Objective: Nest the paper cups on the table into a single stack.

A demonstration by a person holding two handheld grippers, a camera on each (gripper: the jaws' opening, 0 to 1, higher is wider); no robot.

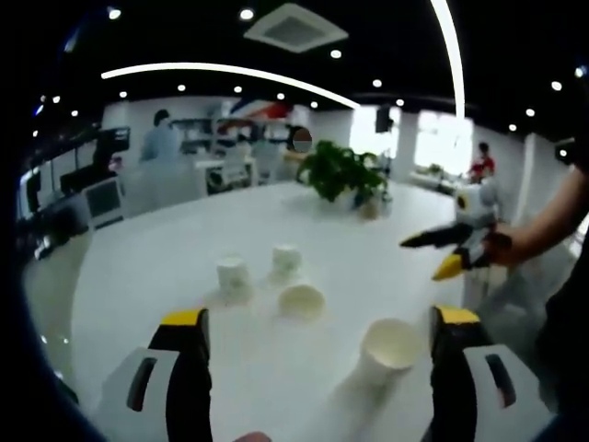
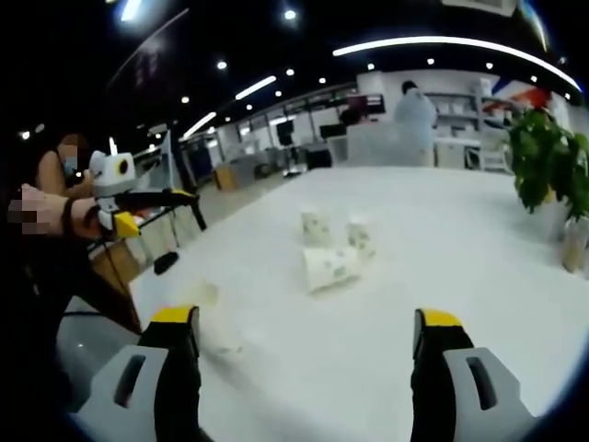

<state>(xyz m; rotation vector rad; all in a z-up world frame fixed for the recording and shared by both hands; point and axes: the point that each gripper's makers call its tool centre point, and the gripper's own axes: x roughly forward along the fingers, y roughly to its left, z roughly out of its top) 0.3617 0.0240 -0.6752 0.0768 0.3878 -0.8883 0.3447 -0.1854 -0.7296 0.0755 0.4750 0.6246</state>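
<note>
White worktop (image 1: 166, 267) carries four paper cups (image 1: 301, 300); both tongs, left (image 1: 318, 331) and right (image 2: 304, 333), hover above it, spread, holding nothing.

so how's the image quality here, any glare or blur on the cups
Left gripper view: soft overall, white table glares under ceiling lights, and the paper cups blend into it. Right gripper view: cups blurry but printed patterns show; the near cup is washed out.

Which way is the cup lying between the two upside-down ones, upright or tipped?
Tipped. The middle cup lies on its side on the table, open mouth toward the left gripper's camera; the right gripper view shows its side wall.
</note>
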